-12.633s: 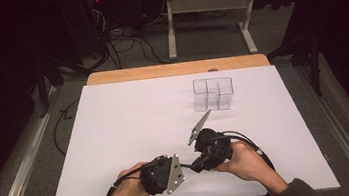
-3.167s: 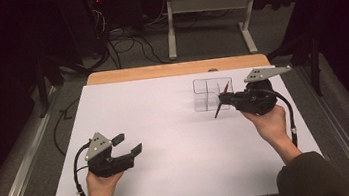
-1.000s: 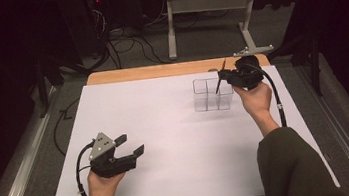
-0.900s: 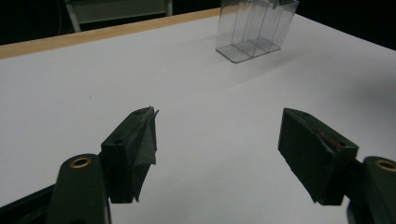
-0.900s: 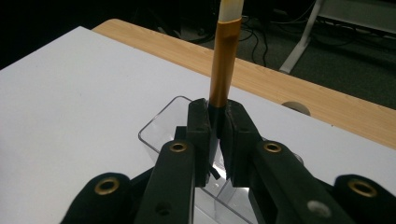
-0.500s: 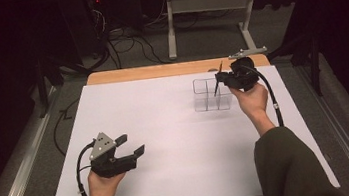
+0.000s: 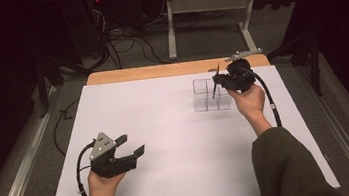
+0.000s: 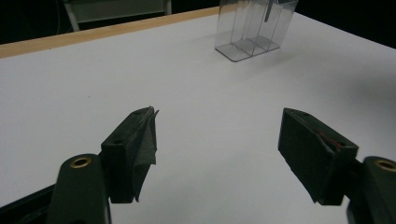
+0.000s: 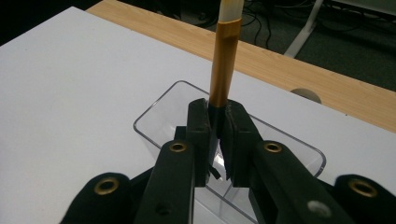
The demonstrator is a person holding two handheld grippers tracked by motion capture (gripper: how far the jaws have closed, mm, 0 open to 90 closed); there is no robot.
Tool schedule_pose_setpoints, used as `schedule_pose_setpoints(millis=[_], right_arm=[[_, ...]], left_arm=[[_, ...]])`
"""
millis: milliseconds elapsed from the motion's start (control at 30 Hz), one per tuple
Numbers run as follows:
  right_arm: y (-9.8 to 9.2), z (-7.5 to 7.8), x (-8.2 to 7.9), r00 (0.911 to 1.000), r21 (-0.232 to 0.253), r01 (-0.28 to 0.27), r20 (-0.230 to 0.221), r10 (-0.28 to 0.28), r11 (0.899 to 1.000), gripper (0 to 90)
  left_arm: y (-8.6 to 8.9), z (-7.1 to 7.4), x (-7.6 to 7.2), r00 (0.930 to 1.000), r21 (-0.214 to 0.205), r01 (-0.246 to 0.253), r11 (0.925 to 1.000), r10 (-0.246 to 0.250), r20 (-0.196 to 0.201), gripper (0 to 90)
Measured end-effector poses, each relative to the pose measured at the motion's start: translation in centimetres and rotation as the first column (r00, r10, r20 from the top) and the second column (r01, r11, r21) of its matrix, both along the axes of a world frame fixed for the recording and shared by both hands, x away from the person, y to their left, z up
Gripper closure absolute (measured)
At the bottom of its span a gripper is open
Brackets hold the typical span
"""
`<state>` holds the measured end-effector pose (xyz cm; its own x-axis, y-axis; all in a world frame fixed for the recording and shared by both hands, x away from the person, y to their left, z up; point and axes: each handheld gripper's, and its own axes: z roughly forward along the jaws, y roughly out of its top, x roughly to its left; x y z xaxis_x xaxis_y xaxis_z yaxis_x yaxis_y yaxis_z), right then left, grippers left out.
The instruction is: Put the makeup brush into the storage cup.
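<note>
Paintbrush (image 9: pixel 223 70) was clamped between the pads of the right tongs (image 9: pixel 218 140), held upright with its black lower handle in the grip, a gold-brown ferrule band above it and a pale section running out of the top of the right gripper view. In the high view the brush (image 7: pixel 215 82) read as a thin dark stick, slightly tilted, at the far right part of the bench (image 7: pixel 176 128), over the clear organizer.

Clear plastic organizer (image 9: pixel 159 116) sat directly below the tongs, open at the top, rounded corners, a divider visible inside. The lower tip of the brush was hidden behind the tongs, so whether it had entered a compartment could not be told. From the left gripper view the organizer (image 8: pixel 247 32) showed several upright compartments, with a dark slim thing hanging above the right one.

Right tongs (image 7: pixel 220 79) were carried by the right hand (image 7: pixel 249 101), near the far right corner, cable trailing back along the sleeve.

Left tongs (image 8: pixel 219 149) stood wide apart, nothing between them, low over the bare white surface. In the high view they (image 7: pixel 130 146) were near the near left corner, well apart from the organizer (image 7: pixel 211 95).
</note>
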<state>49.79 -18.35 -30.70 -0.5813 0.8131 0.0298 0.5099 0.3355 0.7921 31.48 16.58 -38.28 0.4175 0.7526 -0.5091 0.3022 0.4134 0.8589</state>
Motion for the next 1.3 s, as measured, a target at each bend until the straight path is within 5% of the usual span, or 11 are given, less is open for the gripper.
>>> schedule_pose_setpoints(millis=[667, 1033, 1300], right_arm=[[0.5, -1.1, 0.6, 0.9991, -0.014, 0.000, -0.043, 0.000, 1.000, 83.5], [-0.1, -1.4, 0.6, 0.9979, 0.008, 0.011, -0.063, -0.010, 1.000, 52.3], [-0.9, -1.2, 0.0, 0.9991, 0.027, 0.028, -0.033, -0.027, 0.999, 46.6]], left_arm=[[0.0, 0.1, -0.1, 0.9999, -0.004, 0.005, 1.0000, -0.005, 0.009, 27.7], [0.0, 0.2, -0.2, 0.9998, -0.004, 0.005, 1.0000, -0.005, 0.017, 27.4], [0.1, 0.2, -0.1, 0.9999, -0.003, 0.003, 1.0000, -0.003, 0.016, 27.4]])
